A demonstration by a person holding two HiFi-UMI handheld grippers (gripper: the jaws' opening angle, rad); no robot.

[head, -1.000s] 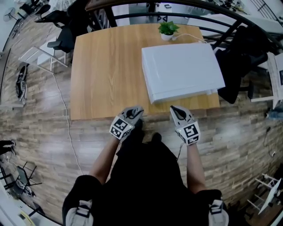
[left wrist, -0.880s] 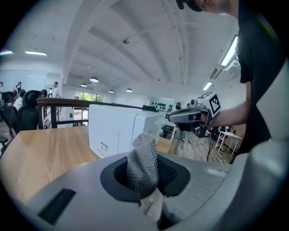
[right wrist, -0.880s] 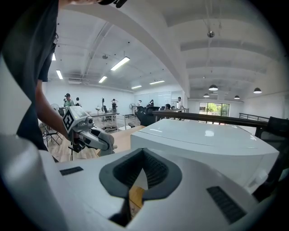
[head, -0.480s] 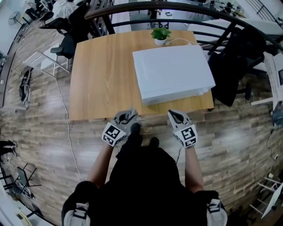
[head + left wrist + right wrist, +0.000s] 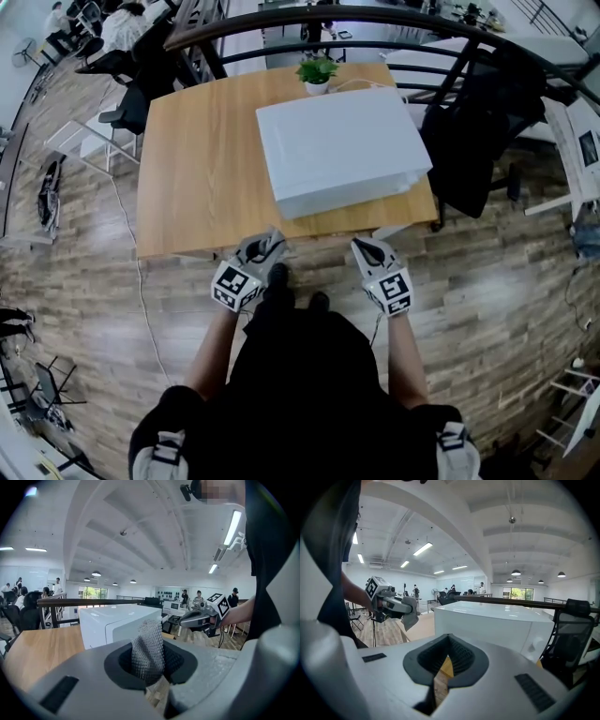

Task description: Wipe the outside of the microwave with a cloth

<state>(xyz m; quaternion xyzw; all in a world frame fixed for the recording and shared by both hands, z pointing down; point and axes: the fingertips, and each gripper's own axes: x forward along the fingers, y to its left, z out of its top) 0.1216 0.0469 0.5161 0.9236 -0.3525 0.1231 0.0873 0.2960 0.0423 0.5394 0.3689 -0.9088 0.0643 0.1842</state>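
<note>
A white microwave (image 5: pixel 342 150) stands on the right half of a wooden table (image 5: pixel 197 159); it also shows in the left gripper view (image 5: pixel 117 623) and the right gripper view (image 5: pixel 492 620). My left gripper (image 5: pixel 269 244) hovers at the table's near edge, shut on a grey mesh cloth (image 5: pixel 147 651) that sticks up between its jaws. My right gripper (image 5: pixel 367 247) is held just off the near edge below the microwave's front, shut with nothing in it. Each gripper sees the other: the right gripper (image 5: pixel 201 618) and the left gripper (image 5: pixel 391 605) with the cloth (image 5: pixel 410 615) hanging from it.
A small potted plant (image 5: pixel 317 70) sits at the table's far edge behind the microwave. A black office chair (image 5: pixel 478 122) stands to the table's right. A dark railing (image 5: pixel 375 14) curves behind. A white cable (image 5: pixel 141 281) runs over the wood floor at left.
The head view has shifted, so table and microwave now lie further left in frame. Both grippers stay by the near table edge, and their grips are unchanged.
</note>
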